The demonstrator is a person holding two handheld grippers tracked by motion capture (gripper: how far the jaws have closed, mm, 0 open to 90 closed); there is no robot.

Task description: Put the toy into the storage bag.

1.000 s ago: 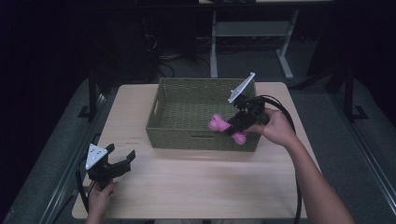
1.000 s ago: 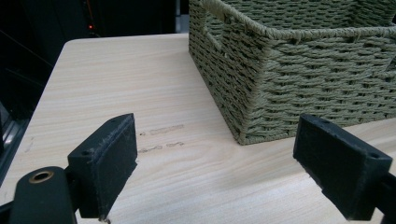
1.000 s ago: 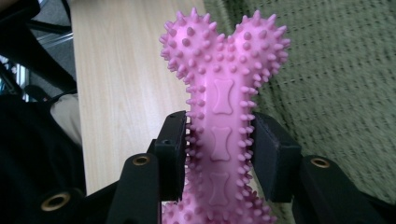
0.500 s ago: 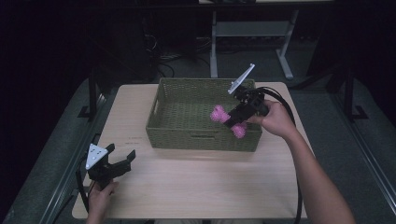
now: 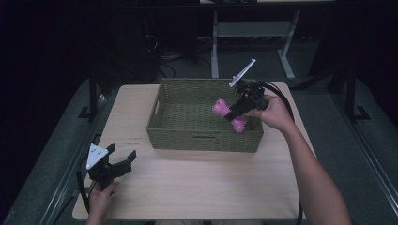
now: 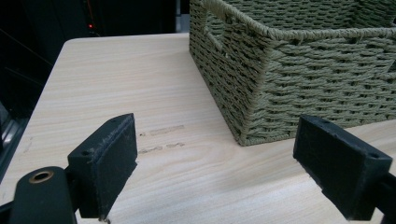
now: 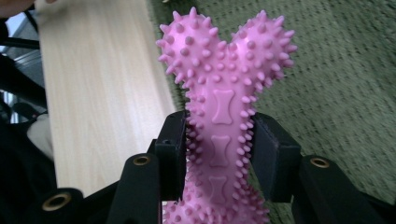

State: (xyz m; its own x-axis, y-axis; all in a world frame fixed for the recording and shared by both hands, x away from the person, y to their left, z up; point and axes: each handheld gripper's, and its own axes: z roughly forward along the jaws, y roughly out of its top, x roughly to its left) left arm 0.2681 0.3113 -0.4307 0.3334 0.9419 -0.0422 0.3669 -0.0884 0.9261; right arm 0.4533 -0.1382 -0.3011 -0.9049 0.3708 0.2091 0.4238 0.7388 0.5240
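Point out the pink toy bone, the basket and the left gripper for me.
pink toy bone (image 7: 222,121): right gripper view, on its shaft.
basket (image 5: 202,139): high view, on its near wall.
left gripper (image 5: 123,157): high view, between its jaw tips.

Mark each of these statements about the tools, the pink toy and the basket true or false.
1. The right tool grips the pink spiky bone toy by its shaft. True.
2. The toy lies loose on the basket floor. False: it is held up over the woven basket.
3. The left tool is open and holds nothing. True.
4. The left tool is inside the basket. False: it sits over the table, beside the basket's near corner.
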